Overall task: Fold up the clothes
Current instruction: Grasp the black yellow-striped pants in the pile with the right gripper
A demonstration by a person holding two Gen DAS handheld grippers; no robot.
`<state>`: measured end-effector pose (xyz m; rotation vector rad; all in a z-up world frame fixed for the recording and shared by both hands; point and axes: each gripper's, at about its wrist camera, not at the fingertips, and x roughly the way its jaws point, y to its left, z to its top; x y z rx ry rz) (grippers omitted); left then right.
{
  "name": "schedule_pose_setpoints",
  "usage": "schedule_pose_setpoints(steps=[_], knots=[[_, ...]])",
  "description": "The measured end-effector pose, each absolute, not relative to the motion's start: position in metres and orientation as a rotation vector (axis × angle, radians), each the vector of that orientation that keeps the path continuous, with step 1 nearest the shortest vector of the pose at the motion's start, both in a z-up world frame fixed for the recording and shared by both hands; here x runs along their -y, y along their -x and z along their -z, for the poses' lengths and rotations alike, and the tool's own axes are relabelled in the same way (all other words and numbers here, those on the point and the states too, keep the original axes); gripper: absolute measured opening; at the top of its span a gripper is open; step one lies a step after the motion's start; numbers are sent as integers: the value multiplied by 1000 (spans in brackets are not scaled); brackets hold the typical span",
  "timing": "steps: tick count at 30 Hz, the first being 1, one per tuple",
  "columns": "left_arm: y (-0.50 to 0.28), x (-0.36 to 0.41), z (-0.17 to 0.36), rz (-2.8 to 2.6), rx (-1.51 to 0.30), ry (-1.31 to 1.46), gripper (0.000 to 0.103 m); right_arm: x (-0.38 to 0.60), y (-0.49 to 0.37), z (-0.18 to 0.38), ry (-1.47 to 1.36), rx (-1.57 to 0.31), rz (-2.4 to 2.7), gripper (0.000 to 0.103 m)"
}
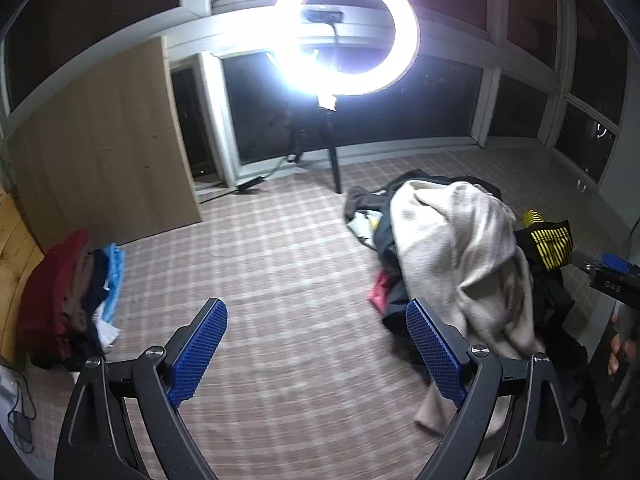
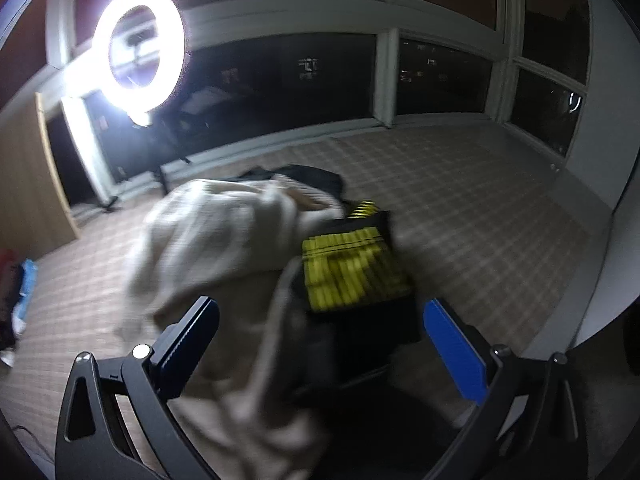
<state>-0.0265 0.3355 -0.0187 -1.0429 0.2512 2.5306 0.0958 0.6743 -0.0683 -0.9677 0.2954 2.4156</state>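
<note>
A heap of unfolded clothes lies on the checked mat, topped by a cream garment [image 1: 456, 248] [image 2: 224, 248]. A black garment with yellow stripes [image 1: 550, 246] [image 2: 352, 272] lies at its right side. My left gripper [image 1: 316, 344] hovers open over bare mat, just left of the heap, its right finger in front of the cream cloth. My right gripper [image 2: 320, 344] is open above the heap, with the cream and striped garments between and beyond its fingers, nothing clamped. The right gripper's body [image 1: 612, 280] and a hand show at the left wrist view's right edge.
A stack of folded clothes, red [image 1: 52, 296] with dark and light blue pieces, sits at the left by a wooden board [image 1: 100, 152]. A bright ring light [image 1: 348, 28] [image 2: 140, 52] on a tripod stands at the back before dark windows. A cable [image 1: 20, 416] lies at lower left.
</note>
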Motion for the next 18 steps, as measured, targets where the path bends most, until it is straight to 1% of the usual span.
schedule_pose_setpoints(steps=[7, 11, 14, 15, 16, 17, 18], knots=[[30, -364, 16, -2528, -274, 1072, 91, -739, -65, 112, 1106, -318, -2378, 103], [38, -366, 14, -2545, -299, 1084, 91, -755, -46, 138, 1193, -386, -2401, 103], [48, -362, 12, -2556, -301, 1094, 91, -757, -41, 145, 1181, -417, -2445, 103], [50, -360, 11, -2564, -305, 1094, 91, -758, -42, 145, 1171, -429, -2470, 101], [53, -357, 10, -2573, -310, 1090, 91, -758, -43, 145, 1159, -442, -2495, 97], [56, -353, 8, -2582, -314, 1087, 91, -758, -44, 145, 1150, -456, -2520, 76], [58, -349, 6, -2592, -319, 1084, 91, -758, -45, 143, 1148, -479, -2544, 53]])
